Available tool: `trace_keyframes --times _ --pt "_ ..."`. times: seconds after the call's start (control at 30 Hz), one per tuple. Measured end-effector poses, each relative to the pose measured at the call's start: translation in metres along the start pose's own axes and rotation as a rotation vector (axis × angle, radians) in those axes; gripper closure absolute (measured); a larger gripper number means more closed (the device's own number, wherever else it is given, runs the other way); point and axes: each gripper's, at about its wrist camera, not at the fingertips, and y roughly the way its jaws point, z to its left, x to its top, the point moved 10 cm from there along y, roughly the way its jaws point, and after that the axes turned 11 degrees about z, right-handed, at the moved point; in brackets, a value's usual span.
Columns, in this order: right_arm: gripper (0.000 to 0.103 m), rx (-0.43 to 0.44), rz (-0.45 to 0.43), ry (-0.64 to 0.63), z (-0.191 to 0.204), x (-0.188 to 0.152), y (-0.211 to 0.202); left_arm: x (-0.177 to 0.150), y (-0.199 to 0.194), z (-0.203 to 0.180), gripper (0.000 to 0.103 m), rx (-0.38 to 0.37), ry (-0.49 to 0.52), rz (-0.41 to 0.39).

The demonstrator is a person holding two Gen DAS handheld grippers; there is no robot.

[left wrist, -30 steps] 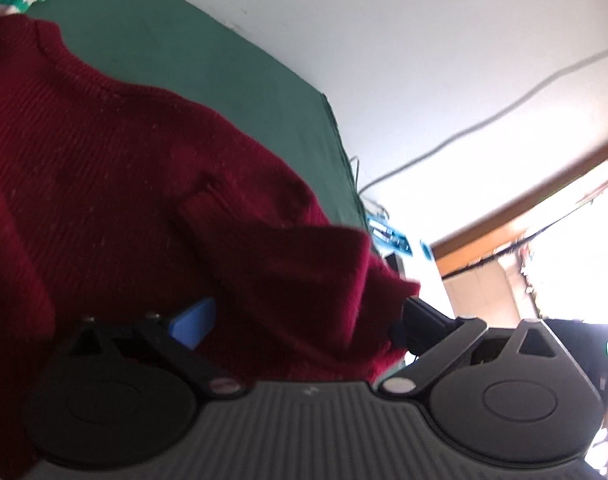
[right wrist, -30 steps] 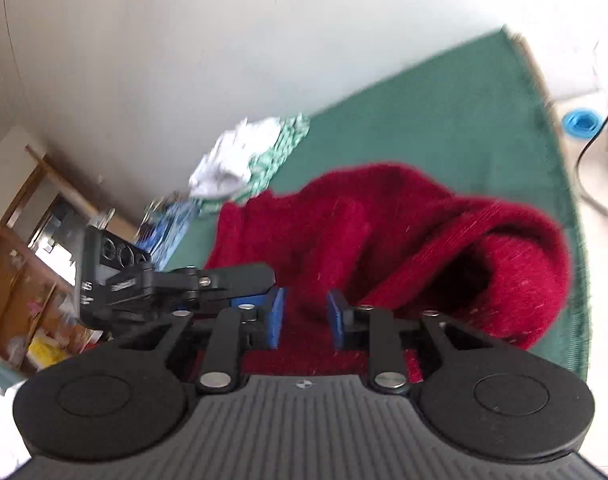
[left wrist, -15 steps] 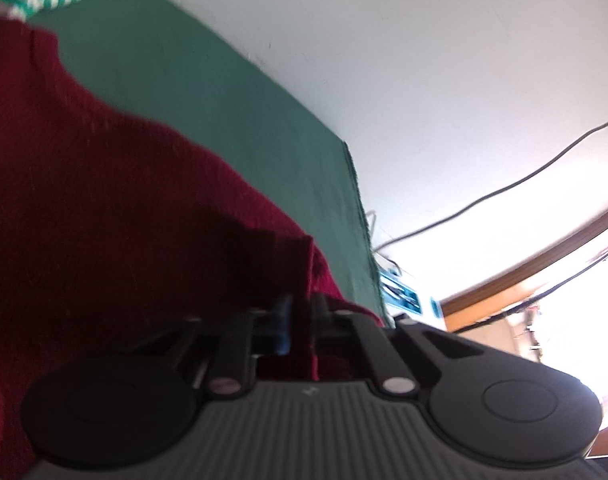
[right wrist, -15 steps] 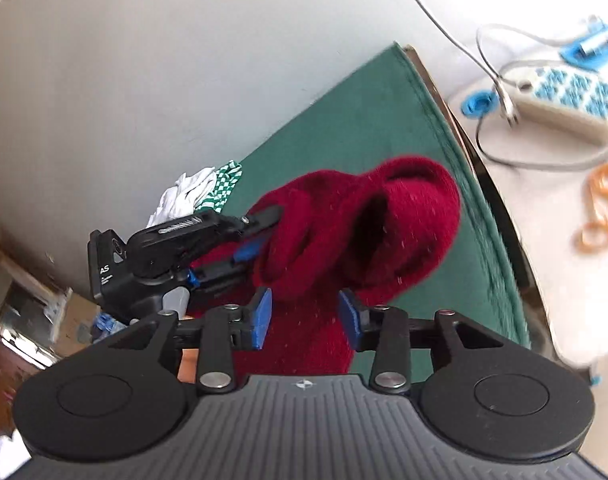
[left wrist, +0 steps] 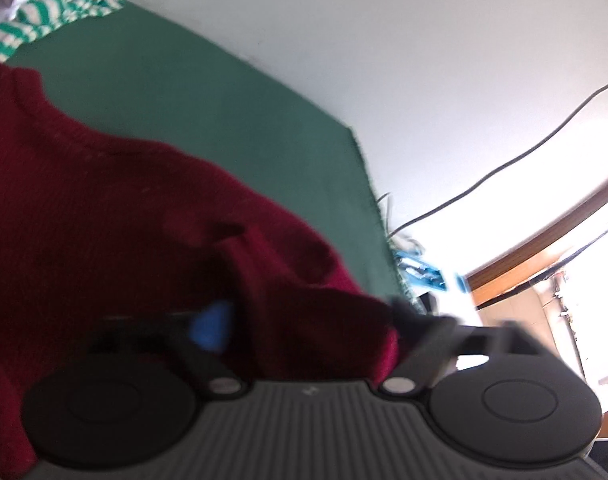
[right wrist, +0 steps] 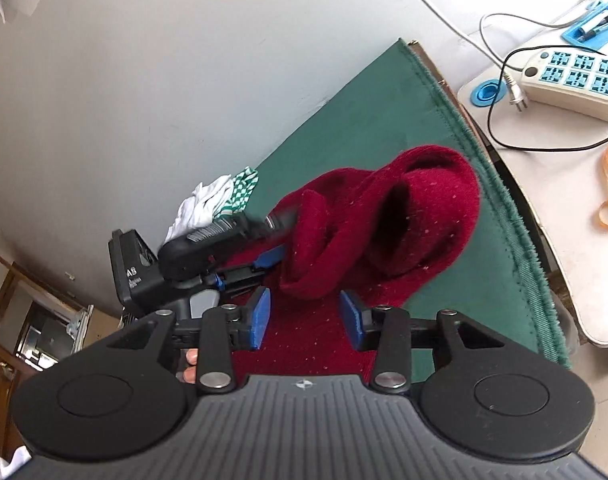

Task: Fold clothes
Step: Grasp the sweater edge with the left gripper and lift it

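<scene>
A dark red knit sweater (right wrist: 387,224) lies bunched on the green cloth (right wrist: 367,120); it fills the left wrist view (left wrist: 104,208). My left gripper (left wrist: 307,320) is open, its jaws wide apart with a fold of the sweater between them; it also shows in the right wrist view (right wrist: 278,236) at the sweater's left edge. My right gripper (right wrist: 305,316) is open and empty, hovering just above the near part of the sweater.
A white and green-striped pile of clothes (right wrist: 214,204) lies at the far end of the cloth (left wrist: 48,20). A white side table (right wrist: 563,168) with a power strip (right wrist: 575,80) and cables stands to the right of the cloth's fringed edge.
My left gripper was shut on a sweater fold half a second ago and has opened wide. My right gripper has opened wider and lifted back from the sweater.
</scene>
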Motion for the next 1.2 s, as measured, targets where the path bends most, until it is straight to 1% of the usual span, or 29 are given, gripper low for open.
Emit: trace_keyframes --times 0.03,0.07,0.1,0.17,0.2,0.23,0.27,0.3,0.37,0.4,0.47,0.57,0.63,0.7,0.8,0.9,0.93,1.0,1.03,1.1,1.17,1.2 --pt "0.06 -0.014 0.004 -0.01 0.0 -0.001 0.002 0.002 0.001 -0.003 0.004 0.043 0.033 -0.019" --pt "0.06 -0.028 0.008 -0.022 0.0 -0.001 0.004 0.003 0.003 -0.005 0.012 0.081 0.061 -0.032" --pt "0.061 -0.048 0.013 -0.037 0.0 -0.002 0.007 0.003 0.009 -0.003 0.031 0.098 0.068 -0.022" --pt "0.062 -0.092 0.011 -0.067 -0.001 -0.001 0.01 0.005 0.015 0.003 0.047 0.107 0.043 -0.026" --pt "0.063 -0.109 0.006 -0.062 -0.003 0.001 0.013 0.007 0.014 0.007 0.063 0.114 0.025 -0.03" --pt "0.063 -0.108 0.001 -0.034 -0.006 0.004 0.014 0.009 0.014 0.011 0.074 0.121 0.007 -0.034" --pt "0.062 -0.107 -0.003 -0.006 -0.008 0.006 0.016 0.01 0.014 0.015 0.099 0.128 -0.012 -0.038" --pt "0.061 -0.106 -0.012 0.026 -0.011 0.01 0.018 0.012 0.013 0.019 0.103 0.133 -0.031 -0.043" --pt "0.061 -0.108 -0.056 0.114 -0.02 0.02 0.018 0.012 0.007 0.03 0.103 0.13 -0.072 -0.062" --pt "0.061 -0.105 -0.071 0.143 -0.023 0.025 0.018 0.012 0.003 0.034 0.103 0.14 -0.075 -0.079" --pt "0.061 -0.092 -0.086 0.185 -0.026 0.031 0.018 0.013 -0.007 0.036 0.103 0.135 -0.084 -0.107" --pt "0.061 -0.101 -0.095 0.221 -0.031 0.033 0.018 0.016 -0.021 0.037 0.103 0.123 -0.097 -0.14" --pt "0.061 -0.088 -0.093 0.244 -0.033 0.034 0.019 0.024 -0.041 0.031 0.103 0.125 -0.067 -0.19" --pt "0.061 -0.033 -0.105 0.277 -0.033 0.036 0.019 0.035 -0.064 0.023 0.103 0.14 -0.031 -0.24" --pt "0.061 0.0 -0.118 0.379 -0.041 0.043 0.019 0.057 -0.1 0.013 0.103 0.142 0.012 -0.307" --pt "0.059 0.094 -0.127 0.48 -0.043 0.049 0.013 0.08 -0.136 -0.001 0.103 0.157 0.071 -0.358" --pt "0.059 0.106 -0.122 0.495 -0.042 0.048 0.012 0.08 -0.14 -0.008 0.103 0.168 0.094 -0.366" --pt "0.057 0.129 -0.108 0.511 -0.038 0.044 0.01 0.081 -0.149 -0.021 0.103 0.189 0.139 -0.382" --pt "0.053 0.141 -0.097 0.516 -0.035 0.041 0.011 0.089 -0.155 -0.023 0.103 0.199 0.159 -0.389" --pt "0.052 0.167 -0.075 0.511 -0.027 0.033 0.015 0.1 -0.168 -0.022 0.103 0.204 0.182 -0.397" --pt "0.057 0.181 -0.05 0.48 -0.016 0.024 0.022 0.106 -0.181 -0.02 0.103 0.196 0.195 -0.399" --pt "0.065 0.143 -0.024 0.405 -0.005 0.02 0.029 0.109 -0.187 -0.021 0.103 0.179 0.205 -0.399"
